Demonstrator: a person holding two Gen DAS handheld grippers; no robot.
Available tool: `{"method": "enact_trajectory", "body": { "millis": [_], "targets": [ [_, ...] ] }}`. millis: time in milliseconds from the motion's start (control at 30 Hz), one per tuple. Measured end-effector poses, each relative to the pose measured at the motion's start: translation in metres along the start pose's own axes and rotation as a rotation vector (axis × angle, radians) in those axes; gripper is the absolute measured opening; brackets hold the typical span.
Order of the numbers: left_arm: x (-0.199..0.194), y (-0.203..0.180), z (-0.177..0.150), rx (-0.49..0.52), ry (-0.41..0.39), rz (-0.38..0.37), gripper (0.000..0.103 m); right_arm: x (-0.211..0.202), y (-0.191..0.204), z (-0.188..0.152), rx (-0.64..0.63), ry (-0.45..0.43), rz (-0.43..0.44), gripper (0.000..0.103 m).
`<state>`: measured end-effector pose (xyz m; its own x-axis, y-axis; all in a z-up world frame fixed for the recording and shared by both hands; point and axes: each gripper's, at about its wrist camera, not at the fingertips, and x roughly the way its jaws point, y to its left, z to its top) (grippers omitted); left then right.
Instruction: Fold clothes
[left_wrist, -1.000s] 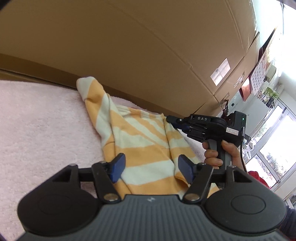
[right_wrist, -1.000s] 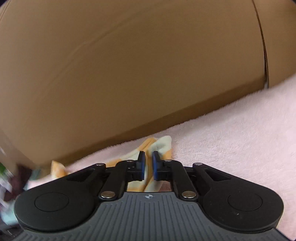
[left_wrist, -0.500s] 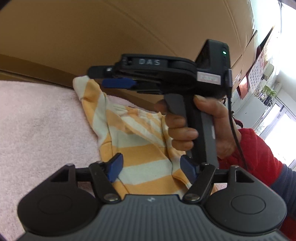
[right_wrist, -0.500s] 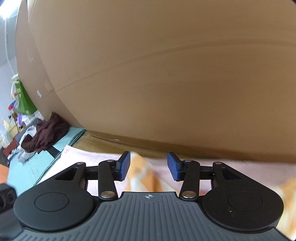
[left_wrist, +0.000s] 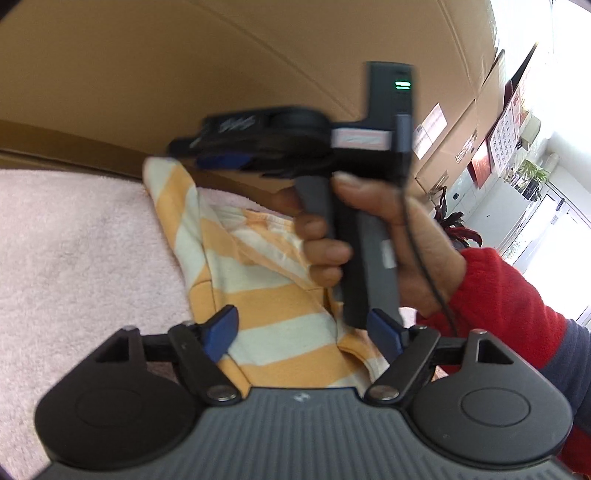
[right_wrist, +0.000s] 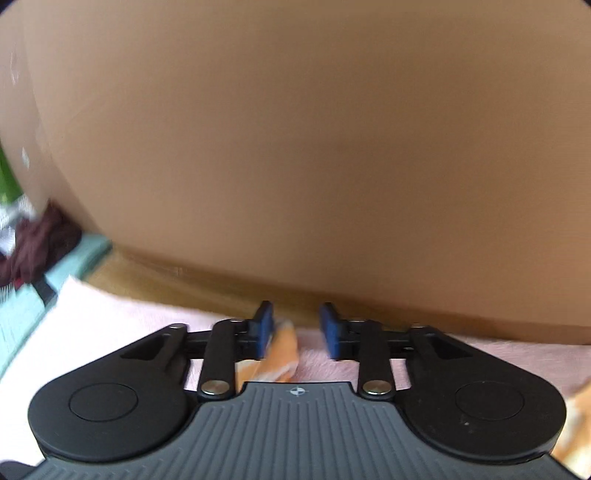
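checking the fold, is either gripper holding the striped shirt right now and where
Neither holds it. The left gripper is opening over the striped shirt; the right gripper is closing near the sleeve without pinching it.

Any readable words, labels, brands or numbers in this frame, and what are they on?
None can be read.
Right gripper: white lettering on its body, motion-blurred.
Cardboard boxes: white labels, print too small.
Wall calendar: number grid, too small.
Red sign: illegible.

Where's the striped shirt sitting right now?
In the left wrist view the striped shirt lies on the pink towel, centre frame, its far tip by the cardboard box.
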<state>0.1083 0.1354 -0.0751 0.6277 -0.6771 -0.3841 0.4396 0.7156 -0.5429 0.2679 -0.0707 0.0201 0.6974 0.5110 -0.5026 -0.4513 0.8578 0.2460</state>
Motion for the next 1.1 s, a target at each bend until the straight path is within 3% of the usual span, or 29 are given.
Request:
{"method": "enact_trajectory", "body": {
  "millis": [67, 167, 233, 300, 400, 567, 633, 700, 767, 833, 933, 1100],
  "targets": [
    [0.0, -0.001, 0.0, 0.002, 0.001, 0.001, 0.08, -0.022, -0.007, 0.003, 0.041, -0.036, 0.049, 0.037],
    [0.0, -0.002, 0.0, 0.01, 0.004, 0.004, 0.08, -0.029, -0.014, -0.003, 0.104, 0.088, 0.168, 0.027],
    [-0.001, -0.002, -0.001, 0.018, 0.007, 0.006, 0.081, -0.021, -0.013, -0.011, 0.125, 0.188, 0.19, 0.024],
    [-0.001, -0.001, 0.0, 0.016, 0.007, 0.005, 0.08, -0.017, -0.011, -0.02, 0.114, 0.222, 0.163, 0.021],
    [-0.002, 0.003, 0.001, -0.006, 0.006, -0.013, 0.081, -0.014, -0.013, -0.022, 0.103, 0.185, 0.167, 0.017],
    [-0.001, -0.002, 0.0, 0.018, 0.012, -0.017, 0.087, -0.045, -0.01, -0.015, 0.059, 0.131, 0.128, 0.023],
    [-0.001, -0.004, 0.0, 0.03, 0.017, -0.017, 0.087, -0.048, -0.017, -0.017, 0.044, 0.169, 0.192, 0.022],
    [-0.001, -0.005, 0.0, 0.041, 0.022, -0.018, 0.088, -0.033, -0.01, -0.023, 0.017, 0.228, 0.132, 0.022],
    [-0.002, -0.004, 0.001, 0.045, 0.026, -0.023, 0.088, -0.034, -0.015, -0.024, 0.011, 0.21, 0.105, 0.019],
    [-0.004, -0.001, 0.001, 0.036, 0.027, -0.031, 0.088, -0.049, -0.024, -0.022, 0.077, 0.15, 0.072, 0.027],
    [-0.004, 0.001, 0.002, 0.034, 0.026, -0.036, 0.088, -0.096, -0.044, -0.024, 0.177, 0.074, 0.133, 0.027],
    [-0.01, 0.007, 0.001, 0.022, 0.021, -0.05, 0.089, -0.204, -0.059, -0.06, 0.156, 0.008, 0.055, 0.029]
  ]
}}
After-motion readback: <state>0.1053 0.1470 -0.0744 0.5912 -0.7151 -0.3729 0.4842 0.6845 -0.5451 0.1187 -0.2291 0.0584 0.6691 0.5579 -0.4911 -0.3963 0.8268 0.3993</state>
